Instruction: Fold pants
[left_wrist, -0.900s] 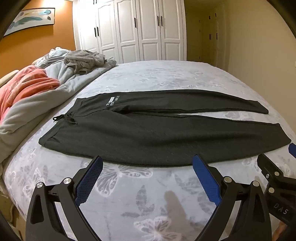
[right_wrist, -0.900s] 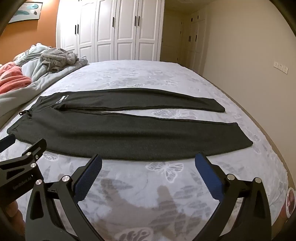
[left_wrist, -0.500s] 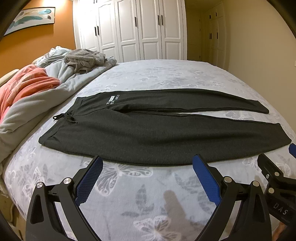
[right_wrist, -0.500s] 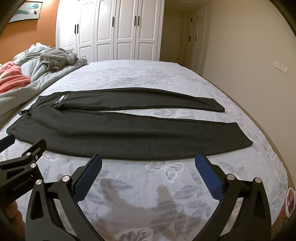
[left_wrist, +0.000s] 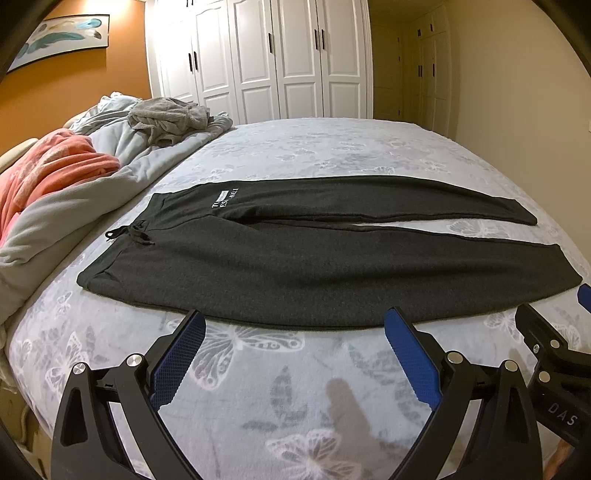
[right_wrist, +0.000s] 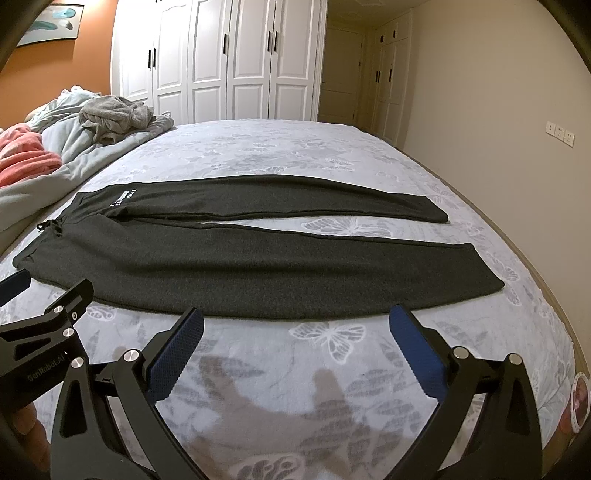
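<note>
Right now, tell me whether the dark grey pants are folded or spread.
Spread: the dark grey pants lie flat on the butterfly-print bedspread, both legs apart.

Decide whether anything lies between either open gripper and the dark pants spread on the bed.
Nothing visible does. Only bare butterfly-print bedspread separates the left gripper and right gripper from the pants. The heaped bedding lies off beside the waistband.

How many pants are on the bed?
1. The dark pants lie flat across the bed, legs pointing right. A crumpled grey garment sits on the bedding at far left; what it is I can't tell.
</note>
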